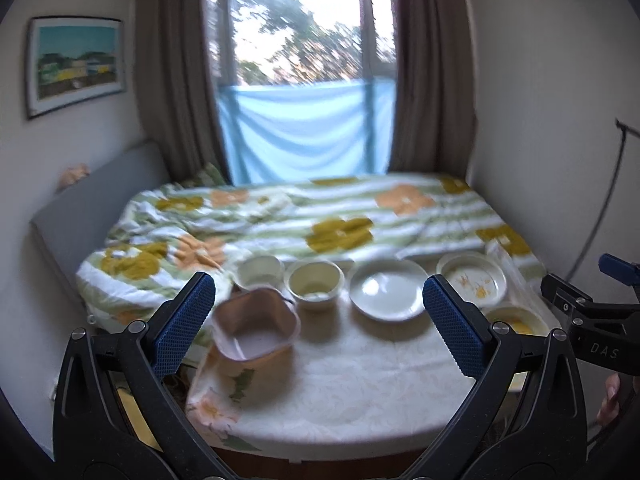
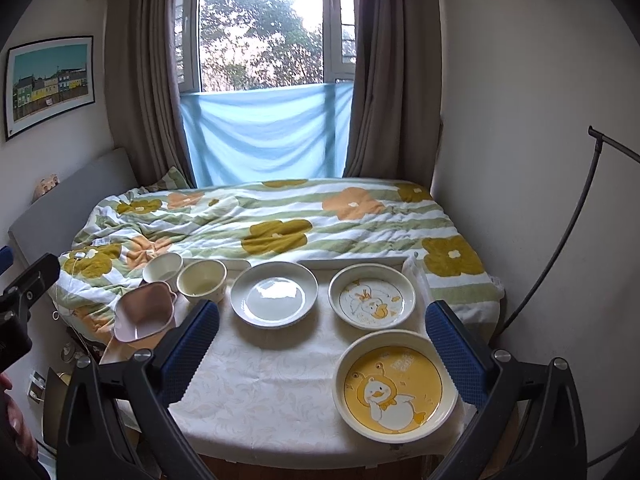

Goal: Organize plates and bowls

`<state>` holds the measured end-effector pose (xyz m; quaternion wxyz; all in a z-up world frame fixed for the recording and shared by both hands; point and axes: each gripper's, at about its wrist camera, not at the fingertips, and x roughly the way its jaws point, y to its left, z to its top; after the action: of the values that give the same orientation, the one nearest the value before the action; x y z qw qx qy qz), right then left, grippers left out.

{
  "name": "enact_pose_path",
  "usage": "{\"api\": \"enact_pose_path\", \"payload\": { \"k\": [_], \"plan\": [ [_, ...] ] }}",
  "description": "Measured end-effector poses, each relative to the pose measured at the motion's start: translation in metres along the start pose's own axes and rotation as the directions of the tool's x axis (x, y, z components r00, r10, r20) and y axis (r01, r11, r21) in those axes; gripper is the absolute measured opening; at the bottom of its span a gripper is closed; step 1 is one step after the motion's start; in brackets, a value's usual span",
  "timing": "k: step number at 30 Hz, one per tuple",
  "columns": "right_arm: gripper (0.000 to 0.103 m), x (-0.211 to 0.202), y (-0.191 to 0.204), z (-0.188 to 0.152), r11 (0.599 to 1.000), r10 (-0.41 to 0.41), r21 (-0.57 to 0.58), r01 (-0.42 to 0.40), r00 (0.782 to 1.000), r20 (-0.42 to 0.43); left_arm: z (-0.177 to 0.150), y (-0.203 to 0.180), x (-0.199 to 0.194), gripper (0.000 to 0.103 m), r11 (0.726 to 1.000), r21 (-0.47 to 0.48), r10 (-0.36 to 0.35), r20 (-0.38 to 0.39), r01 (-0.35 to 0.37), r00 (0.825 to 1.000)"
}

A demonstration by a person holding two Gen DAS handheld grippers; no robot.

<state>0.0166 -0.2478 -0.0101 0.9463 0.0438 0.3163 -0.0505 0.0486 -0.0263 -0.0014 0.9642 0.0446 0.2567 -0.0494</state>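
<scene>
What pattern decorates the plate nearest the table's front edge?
A white cartoon duck on a yellow centre, cream rim: the yellow duck plate, clearest in the right wrist view.

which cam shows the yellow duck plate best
The right wrist view: the yellow duck plate lies whole and sharp on the near right of the table, its duck drawing clear. The left wrist view, blurred, catches only a sliver of it past the left tongs' right finger.
</scene>
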Motion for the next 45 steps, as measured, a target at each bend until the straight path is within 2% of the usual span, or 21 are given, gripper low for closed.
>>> {"api": "enact_pose_path", "payload": {
  "k": [4,6,9,12,15,19,22,23,24,26,31,33,35,39,45],
  "plan": [
    [0.103,0.014,-0.011,-0.020,0.999,-0.006,0.036,0.008,0.998,-0.070,-0.014,-0.015,0.034,0.103,0.995,0.017,-0.093,-0.089,0.095,0.992],
    [0.103,0.026,-0.026,-0.036,0.999,0.009,0.048,-0.003,0.993,-0.118,-0.023,-0.034,0.053,0.103,0.990,0.009,-0.141,-0.147,0.144,0.979],
    [0.103,0.044,-0.058,-0.056,0.996,0.036,0.088,-0.020,0.983,-0.179,-0.043,-0.070,0.077,0.103,0.974,0.023,-0.214,-0.224,0.225,0.951],
    [0.102,0.063,-0.094,-0.073,0.992,0.068,0.119,-0.042,0.972,-0.225,-0.065,-0.112,0.111,0.103,0.954,0.002,-0.281,-0.335,0.299,0.899],
    [0.101,0.084,-0.134,-0.092,0.985,0.117,0.151,-0.077,0.954,-0.275,-0.090,-0.149,0.138,0.103,0.940,-0.026,-0.321,-0.396,0.339,0.860],
    [0.092,0.115,-0.177,-0.108,0.975,0.181,0.183,-0.126,0.930,-0.319,-0.117,-0.189,0.175,0.101,0.927,-0.067,-0.356,-0.470,0.370,0.808],
    [0.082,0.139,-0.196,-0.115,0.966,0.233,0.193,-0.174,0.908,-0.349,-0.138,-0.214,0.198,0.090,0.928,-0.092,-0.354,-0.518,0.361,0.779],
    [0.079,0.149,-0.202,-0.117,0.963,0.248,0.189,-0.190,0.900,-0.359,-0.140,-0.216,0.205,0.082,0.929,-0.099,-0.352,-0.532,0.356,0.770],
    [0.072,0.156,-0.206,-0.118,0.961,0.261,0.188,-0.204,0.894,-0.364,-0.144,-0.219,0.212,0.074,0.930,-0.107,-0.351,-0.547,0.352,0.760],
    [0.066,0.167,-0.212,-0.120,0.952,0.295,0.192,-0.239,0.882,-0.368,-0.154,-0.228,0.226,0.065,0.931,-0.127,-0.351,-0.571,0.342,0.742],
    [0.050,0.189,-0.222,-0.122,0.940,0.336,0.185,-0.285,0.861,-0.381,-0.168,-0.234,0.244,0.043,0.934,-0.164,-0.351,-0.596,0.318,0.722],
    [0.041,0.195,-0.224,-0.122,0.934,0.356,0.185,-0.306,0.850,-0.389,-0.171,-0.234,0.248,0.028,0.932,-0.181,-0.358,-0.604,0.315,0.712],
    [0.035,0.202,-0.226,-0.123,0.935,0.354,0.170,-0.311,0.844,-0.403,-0.175,-0.234,0.251,0.023,0.937,-0.187,-0.347,-0.610,0.296,0.712],
    [0.026,0.209,-0.230,-0.124,0.931,0.366,0.160,-0.329,0.832,-0.417,-0.177,-0.225,0.252,0.017,0.932,-0.227,-0.363,-0.604,0.283,0.709],
    [0.014,0.224,-0.236,-0.129,0.916,0.402,0.194,-0.352,0.804,-0.438,-0.178,-0.219,0.250,0.017,0.926,-0.245,-0.377,-0.598,0.287,0.707]
  ]
}}
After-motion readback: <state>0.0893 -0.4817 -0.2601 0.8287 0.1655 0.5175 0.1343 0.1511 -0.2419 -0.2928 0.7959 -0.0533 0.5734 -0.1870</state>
